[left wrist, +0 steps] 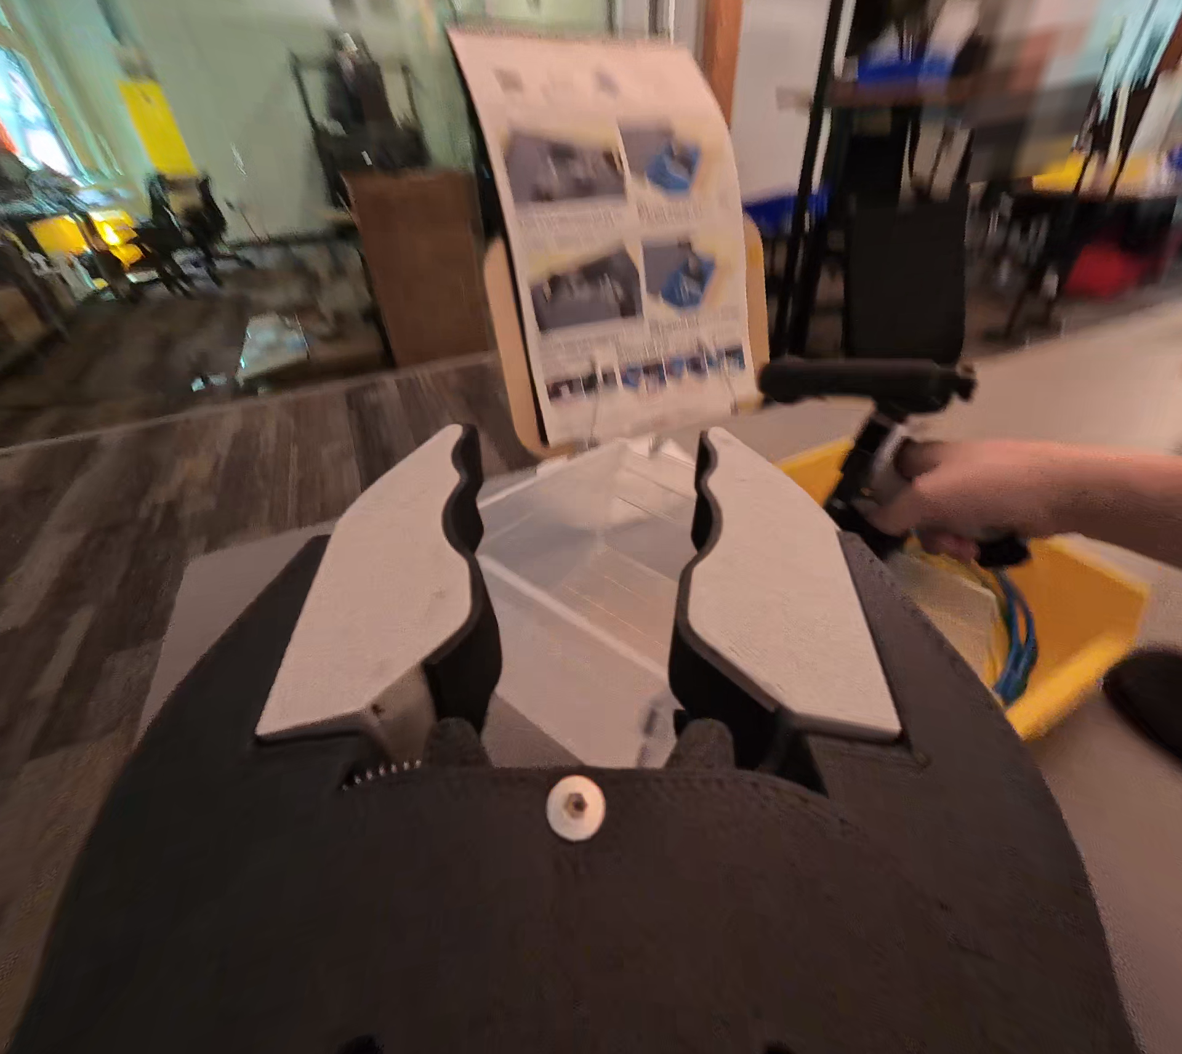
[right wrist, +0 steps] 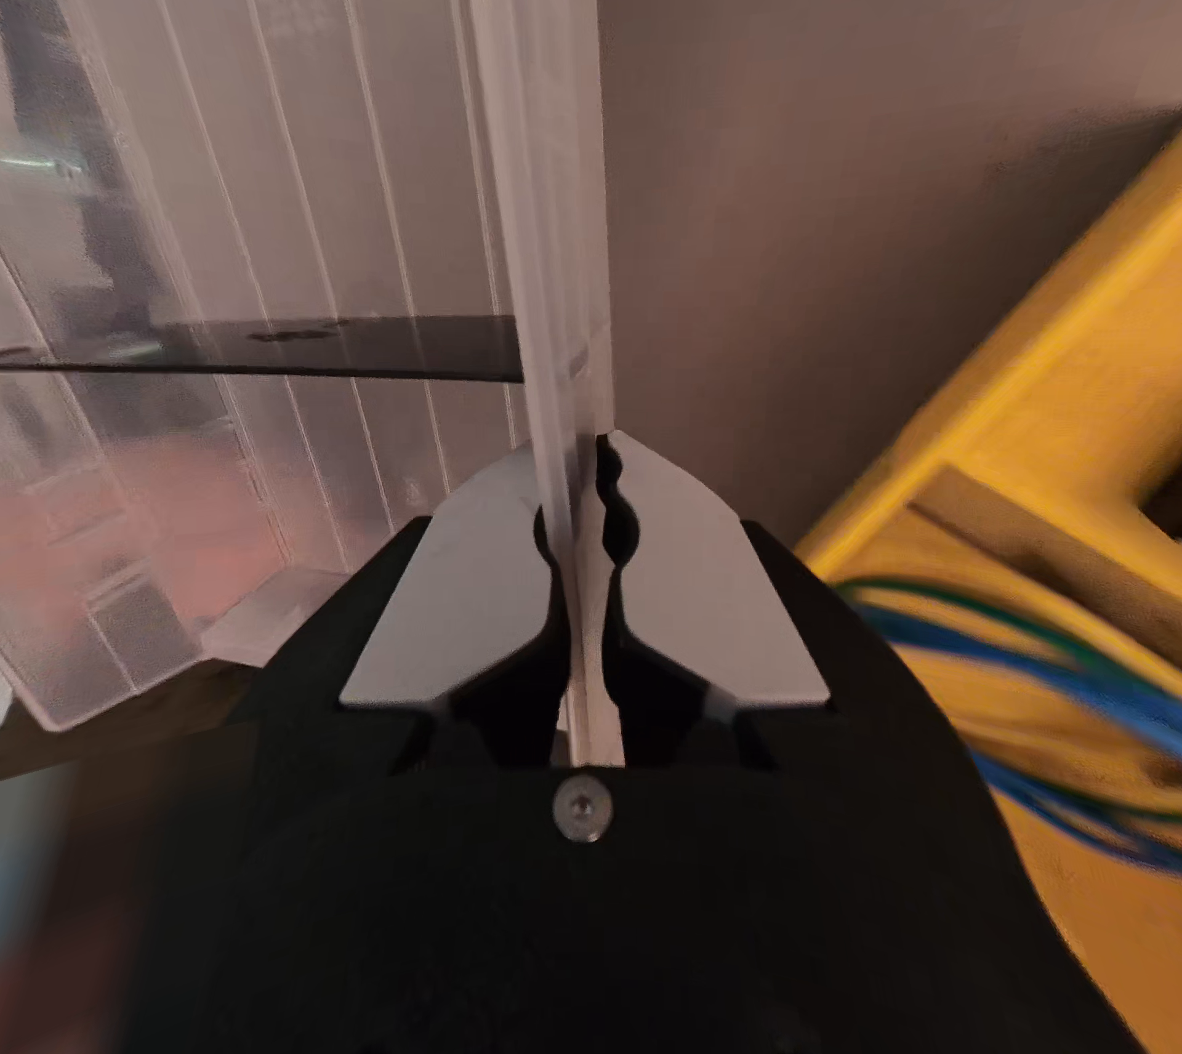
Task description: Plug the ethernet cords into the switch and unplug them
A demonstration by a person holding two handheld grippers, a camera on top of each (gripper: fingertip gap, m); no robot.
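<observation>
Blue and green ethernet cords (right wrist: 1055, 684) lie coiled in a yellow bin (right wrist: 1023, 383); they also show in the left wrist view (left wrist: 1017, 639). My right gripper (right wrist: 572, 444) is shut on the thin edge of a clear ribbed plastic container (right wrist: 543, 192). A flat black object (right wrist: 384, 345) shows through the plastic; I cannot tell whether it is the switch. My left gripper (left wrist: 587, 438) is open and empty, held above the same clear container (left wrist: 575, 575). The right gripper's handle, held by a hand (left wrist: 972, 486), shows at the right of the left wrist view.
A curved printed sheet on a wooden stand (left wrist: 614, 230) stands just behind the clear container. The yellow bin (left wrist: 1087, 607) sits to its right on the grey table (left wrist: 1087, 831). A dark object (left wrist: 1145, 697) lies at the right edge. Both views are motion-blurred. Left tips to right tips: about 30 cm.
</observation>
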